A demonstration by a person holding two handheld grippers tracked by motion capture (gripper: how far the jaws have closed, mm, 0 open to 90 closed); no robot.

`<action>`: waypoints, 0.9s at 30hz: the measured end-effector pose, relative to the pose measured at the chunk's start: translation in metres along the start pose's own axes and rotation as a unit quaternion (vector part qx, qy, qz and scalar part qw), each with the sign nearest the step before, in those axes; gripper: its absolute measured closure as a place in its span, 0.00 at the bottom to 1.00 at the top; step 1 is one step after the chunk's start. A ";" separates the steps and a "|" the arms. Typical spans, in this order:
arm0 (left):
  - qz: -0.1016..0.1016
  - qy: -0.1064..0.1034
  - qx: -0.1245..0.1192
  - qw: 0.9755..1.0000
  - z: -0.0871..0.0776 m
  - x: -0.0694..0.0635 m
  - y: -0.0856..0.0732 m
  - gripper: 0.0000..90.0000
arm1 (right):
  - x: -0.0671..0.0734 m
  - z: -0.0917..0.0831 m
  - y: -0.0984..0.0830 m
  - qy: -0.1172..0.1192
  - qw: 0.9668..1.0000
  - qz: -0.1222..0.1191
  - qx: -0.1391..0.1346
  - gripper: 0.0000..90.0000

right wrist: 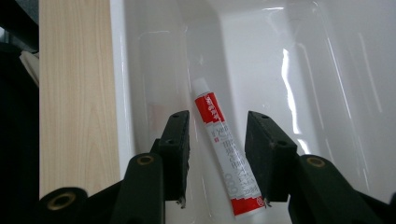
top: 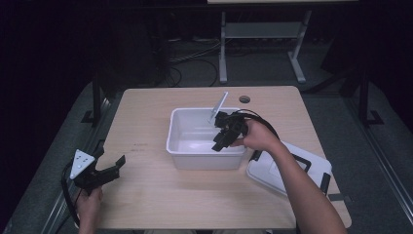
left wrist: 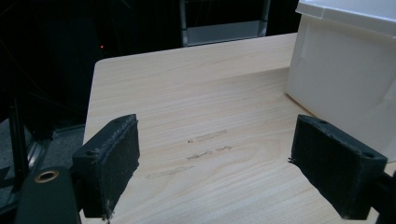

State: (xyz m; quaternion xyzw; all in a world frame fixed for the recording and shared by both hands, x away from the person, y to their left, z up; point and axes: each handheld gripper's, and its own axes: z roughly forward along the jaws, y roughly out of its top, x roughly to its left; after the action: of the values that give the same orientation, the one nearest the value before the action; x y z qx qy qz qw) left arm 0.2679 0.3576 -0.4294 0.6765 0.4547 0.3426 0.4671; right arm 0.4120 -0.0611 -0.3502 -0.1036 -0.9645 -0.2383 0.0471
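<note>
Wooden table point(top: 146, 195), dark room; right gripper point(right wrist: 217, 154) over white tub point(right wrist: 327, 93), jaws apart around a red-and-white tube point(right wrist: 224, 154), not pressing. Tube likely light, soft, slick; grip mid-body. Left gripper point(left wrist: 215, 163) wide, empty.

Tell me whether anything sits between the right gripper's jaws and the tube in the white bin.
Nothing visible does. In the right gripper view the right gripper is over the white bin, and the red and white tube lies between its jaws, with a gap on each side. No other item shows near the tube.
</note>
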 end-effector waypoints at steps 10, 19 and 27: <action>0.001 0.001 -0.001 1.000 0.000 0.000 0.000 0.16 | 0.004 -0.025 -0.001 -0.019 1.000 0.000 -0.014 0.62; 0.003 -0.001 0.000 1.000 0.000 -0.001 0.000 0.16 | 0.008 -0.044 -0.010 -0.032 0.999 0.005 -0.021 0.62; 0.004 0.000 0.000 1.000 0.000 -0.001 0.000 0.16 | 0.010 -0.060 -0.020 -0.048 0.999 0.014 -0.021 0.60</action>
State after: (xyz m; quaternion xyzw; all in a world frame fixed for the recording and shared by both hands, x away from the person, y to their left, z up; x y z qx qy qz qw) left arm 0.2675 0.3568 -0.4294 0.6781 0.4523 0.3448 0.4656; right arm 0.4000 -0.1050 -0.3046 -0.1291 -0.9588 -0.2531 0.0022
